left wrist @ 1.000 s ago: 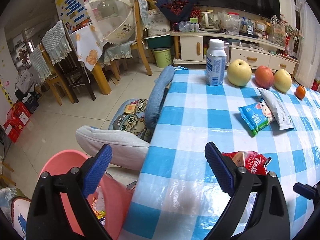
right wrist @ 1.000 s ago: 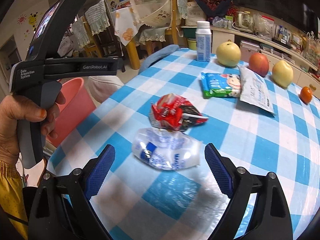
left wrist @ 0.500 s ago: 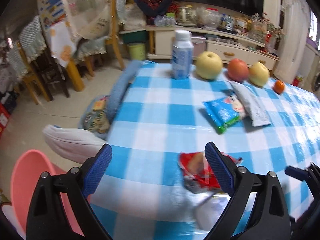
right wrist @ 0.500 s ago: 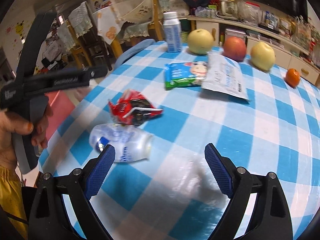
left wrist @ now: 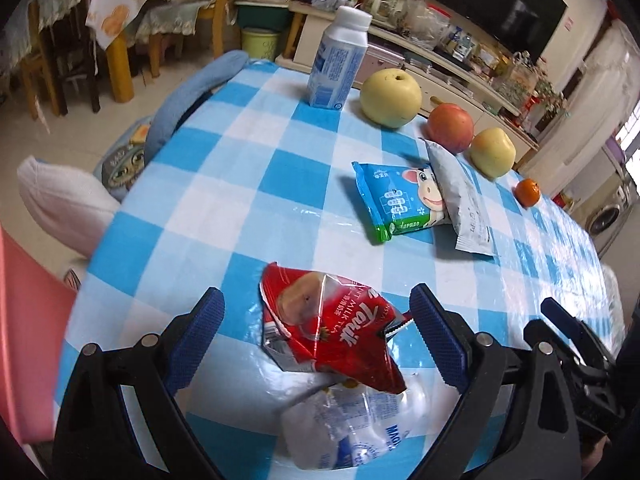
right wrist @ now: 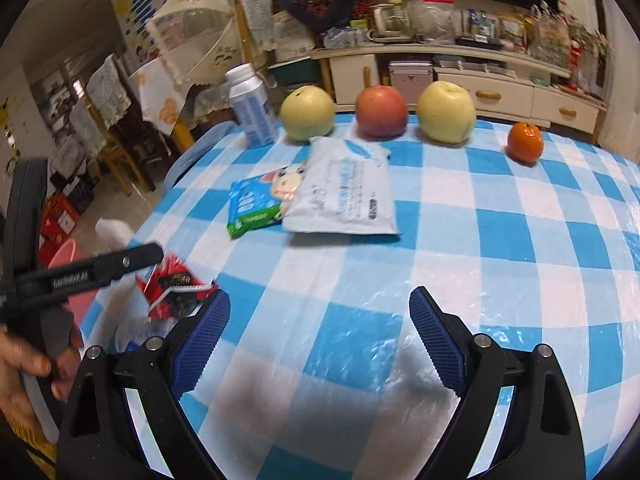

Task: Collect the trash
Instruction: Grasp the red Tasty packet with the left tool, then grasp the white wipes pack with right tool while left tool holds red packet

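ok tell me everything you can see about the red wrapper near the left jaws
The red wrapper is a crumpled, shiny foil-like snack packet with white lettering and a picture of a round biscuit, its top torn open. It lies flat on the blue-and-white checked tablecloth, its near corner overlapping a clear crushed plastic bottle. It sits between the open jaws of the left gripper, whose pads do not appear to press it.

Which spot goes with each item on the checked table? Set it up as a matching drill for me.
Things:
1. red crumpled snack wrapper
2. white and blue milk bottle
3. small orange tangerine
4. blue cartoon-cow snack packet

Places:
A. far right end of the fruit row
B. partly under the white pouch
C. between the left gripper's open jaws
D. upright beside the yellow-green pear

Pairs: 1-C, 2-D, 3-A, 4-B
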Motion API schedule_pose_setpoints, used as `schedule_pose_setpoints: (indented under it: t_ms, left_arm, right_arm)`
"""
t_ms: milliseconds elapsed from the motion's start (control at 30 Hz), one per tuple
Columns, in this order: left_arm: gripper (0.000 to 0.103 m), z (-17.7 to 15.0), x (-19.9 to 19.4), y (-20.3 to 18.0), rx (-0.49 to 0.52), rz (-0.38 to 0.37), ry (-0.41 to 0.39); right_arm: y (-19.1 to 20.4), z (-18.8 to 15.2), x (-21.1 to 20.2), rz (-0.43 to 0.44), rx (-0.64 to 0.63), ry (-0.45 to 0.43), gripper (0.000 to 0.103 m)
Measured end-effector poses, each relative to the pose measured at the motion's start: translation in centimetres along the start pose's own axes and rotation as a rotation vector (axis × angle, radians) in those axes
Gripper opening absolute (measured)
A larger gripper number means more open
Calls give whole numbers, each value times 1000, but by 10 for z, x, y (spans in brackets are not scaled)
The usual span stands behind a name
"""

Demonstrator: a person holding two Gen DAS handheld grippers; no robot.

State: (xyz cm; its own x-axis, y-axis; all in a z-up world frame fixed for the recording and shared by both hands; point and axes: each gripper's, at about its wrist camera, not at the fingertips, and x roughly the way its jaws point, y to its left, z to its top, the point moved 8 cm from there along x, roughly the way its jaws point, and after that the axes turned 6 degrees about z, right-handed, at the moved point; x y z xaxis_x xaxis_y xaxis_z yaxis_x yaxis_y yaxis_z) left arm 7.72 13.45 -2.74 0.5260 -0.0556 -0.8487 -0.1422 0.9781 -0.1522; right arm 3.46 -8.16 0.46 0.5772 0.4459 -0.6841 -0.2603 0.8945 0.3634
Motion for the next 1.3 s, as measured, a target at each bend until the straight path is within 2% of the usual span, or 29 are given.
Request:
schedule_pose_setpoints:
  t_ms: [167, 300, 500, 800, 933, 1100, 1300]
  left_arm:
    - [94, -4, 12, 0, -79, -17, 46]
    - [94, -5, 19, -6, -75, -23, 66]
    - [94, -9, 32, -14, -50, 5, 92]
    - [94, -7, 40, -22, 23, 71, 59]
    - [93, -5, 41, -21, 32, 84, 45]
    - [84, -2, 42, -19, 64, 121, 29]
    - [80, -3, 42, -20, 88, 126, 7]
  right_arm:
    - [-12, 13, 11, 23, 73, -17, 90]
    - [-21, 17, 21, 34, 106, -7, 90]
    - [-31, 32, 34, 78, 158, -28, 90]
    - [-35, 50, 58, 109, 173, -21, 90]
    - [-36, 59, 72, 94, 158, -11, 90]
    - [-34, 63, 92, 85, 145, 17, 91]
    - [-29, 63, 102, 36, 58, 10, 91]
